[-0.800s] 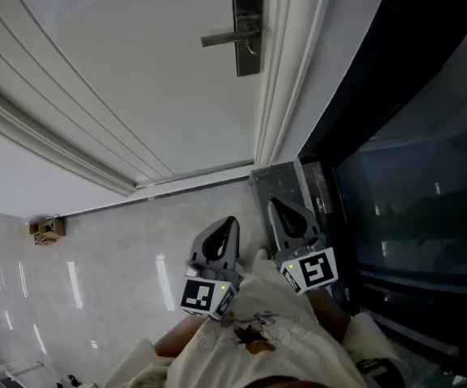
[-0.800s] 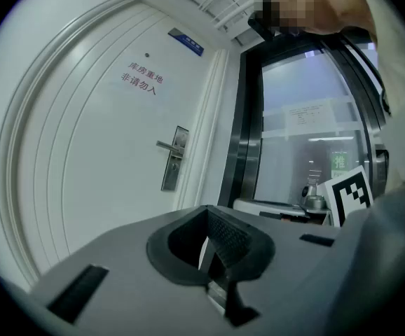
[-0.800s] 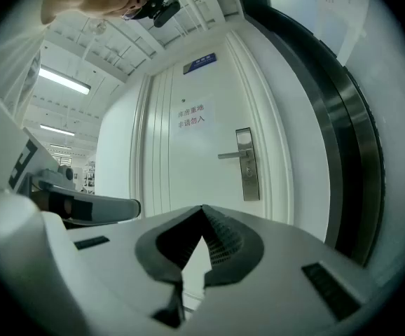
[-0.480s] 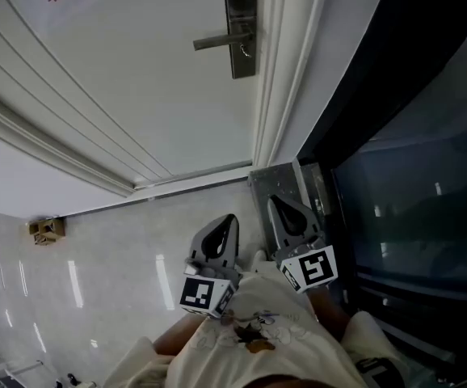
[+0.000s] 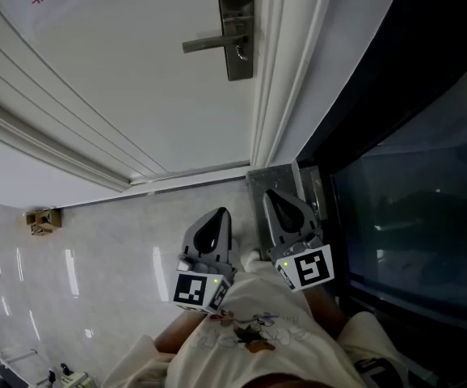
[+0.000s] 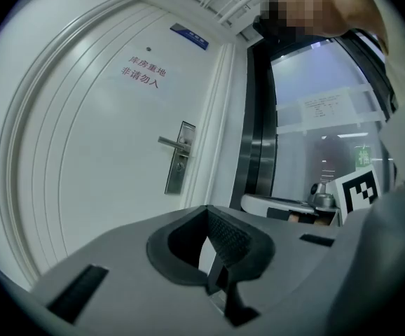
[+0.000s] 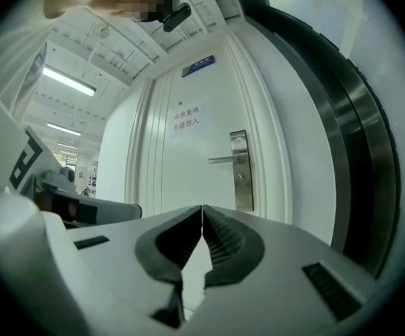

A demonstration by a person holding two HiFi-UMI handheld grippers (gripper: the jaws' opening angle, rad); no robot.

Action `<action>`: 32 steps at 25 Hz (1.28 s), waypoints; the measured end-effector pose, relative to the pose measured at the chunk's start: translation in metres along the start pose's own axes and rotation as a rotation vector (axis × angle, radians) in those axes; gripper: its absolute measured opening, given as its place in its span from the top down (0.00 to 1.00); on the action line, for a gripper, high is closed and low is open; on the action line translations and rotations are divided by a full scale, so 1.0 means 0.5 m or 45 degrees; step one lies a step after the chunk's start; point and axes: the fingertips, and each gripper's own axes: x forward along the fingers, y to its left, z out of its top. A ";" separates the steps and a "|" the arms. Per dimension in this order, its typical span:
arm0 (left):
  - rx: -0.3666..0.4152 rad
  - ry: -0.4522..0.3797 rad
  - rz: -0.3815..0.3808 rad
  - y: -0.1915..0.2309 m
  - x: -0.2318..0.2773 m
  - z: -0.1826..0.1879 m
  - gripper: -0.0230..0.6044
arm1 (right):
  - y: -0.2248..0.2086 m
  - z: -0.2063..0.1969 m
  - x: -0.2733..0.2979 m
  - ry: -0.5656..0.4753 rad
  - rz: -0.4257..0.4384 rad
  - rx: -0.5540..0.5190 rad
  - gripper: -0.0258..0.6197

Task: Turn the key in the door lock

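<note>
Well short of the lock plate, I carry the left gripper and right gripper empty, jaws pressed together, because I judge the approach unfinished; the key seemingly sits just below the plate's handle.

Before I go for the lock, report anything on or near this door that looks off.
Nothing looks damaged or askew: the door is shut and its lever handle sits level on the lock plate. The only stray thing is a small brown object on the floor at the head view's left, too small to identify.
</note>
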 end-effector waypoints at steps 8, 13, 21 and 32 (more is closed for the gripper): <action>0.007 -0.049 -0.045 0.070 0.023 0.037 0.96 | 0.016 0.048 0.075 -0.074 -0.045 -0.057 0.95; 0.038 0.002 -0.150 0.051 -0.019 0.054 0.96 | 0.038 0.079 0.034 -0.112 -0.191 -0.114 0.92; 0.066 0.022 -0.272 0.001 -0.100 0.096 0.96 | 0.084 0.149 -0.033 -0.102 -0.366 -0.239 0.85; 0.077 -0.034 -0.251 0.015 -0.074 0.152 0.96 | 0.064 0.198 0.044 0.001 -0.463 -0.519 0.77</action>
